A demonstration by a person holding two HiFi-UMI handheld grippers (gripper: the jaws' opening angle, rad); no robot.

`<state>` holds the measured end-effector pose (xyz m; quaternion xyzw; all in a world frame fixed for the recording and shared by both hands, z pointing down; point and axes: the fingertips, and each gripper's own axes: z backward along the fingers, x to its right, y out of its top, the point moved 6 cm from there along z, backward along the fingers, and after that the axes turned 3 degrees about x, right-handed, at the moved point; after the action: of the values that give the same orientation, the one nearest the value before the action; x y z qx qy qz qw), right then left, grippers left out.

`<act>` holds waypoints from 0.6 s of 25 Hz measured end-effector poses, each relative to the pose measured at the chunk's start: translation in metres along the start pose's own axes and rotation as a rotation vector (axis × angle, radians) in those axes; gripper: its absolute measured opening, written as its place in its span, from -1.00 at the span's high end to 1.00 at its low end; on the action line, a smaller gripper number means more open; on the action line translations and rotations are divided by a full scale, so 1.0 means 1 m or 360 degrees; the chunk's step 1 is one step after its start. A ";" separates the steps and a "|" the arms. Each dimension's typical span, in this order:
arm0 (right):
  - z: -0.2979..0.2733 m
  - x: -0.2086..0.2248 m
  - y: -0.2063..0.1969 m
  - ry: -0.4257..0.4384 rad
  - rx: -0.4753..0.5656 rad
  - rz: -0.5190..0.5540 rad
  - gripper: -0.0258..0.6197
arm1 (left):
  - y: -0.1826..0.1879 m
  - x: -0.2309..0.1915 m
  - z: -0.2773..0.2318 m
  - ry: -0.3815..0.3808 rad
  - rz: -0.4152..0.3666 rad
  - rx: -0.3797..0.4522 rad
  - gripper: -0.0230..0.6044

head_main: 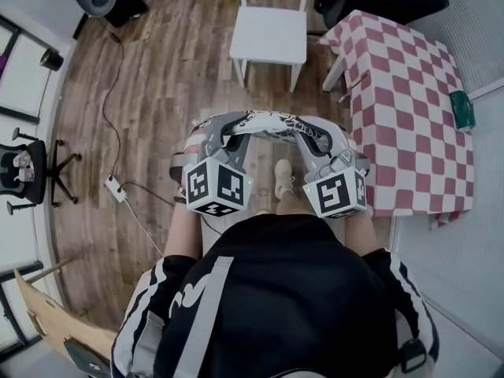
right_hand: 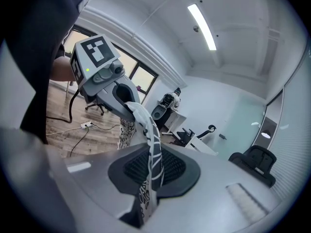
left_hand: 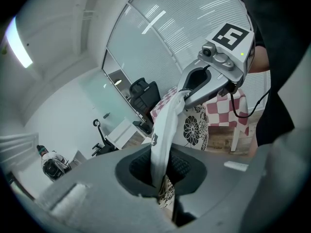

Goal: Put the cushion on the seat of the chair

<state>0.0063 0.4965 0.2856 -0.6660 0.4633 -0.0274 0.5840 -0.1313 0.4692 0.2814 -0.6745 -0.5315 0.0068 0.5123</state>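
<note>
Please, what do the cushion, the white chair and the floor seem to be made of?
The cushion looks like soft woven fabric, white with a black flower print; it sags and creases where it is held. The chair seems painted wood or plastic, smooth matte white; I cannot tell which. The floor looks like wood or wood-look laminate: brown planks with visible grain.

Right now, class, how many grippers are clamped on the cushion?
2. The left gripper is shut on the cushion at its left edge, the right gripper at its right edge. No other gripper is in view.
</note>
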 end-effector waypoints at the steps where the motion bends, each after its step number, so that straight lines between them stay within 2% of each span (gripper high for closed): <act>1: -0.004 0.005 -0.001 0.0002 0.0002 0.0001 0.86 | 0.000 -0.004 -0.005 0.0004 0.0000 -0.0001 0.86; 15: -0.049 0.066 -0.018 0.0007 0.0017 -0.0020 0.86 | 0.009 -0.051 -0.063 0.0013 -0.0002 -0.0010 0.86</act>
<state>0.0259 0.4145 0.2822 -0.6657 0.4603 -0.0350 0.5864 -0.1120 0.3898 0.2779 -0.6758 -0.5300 0.0021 0.5124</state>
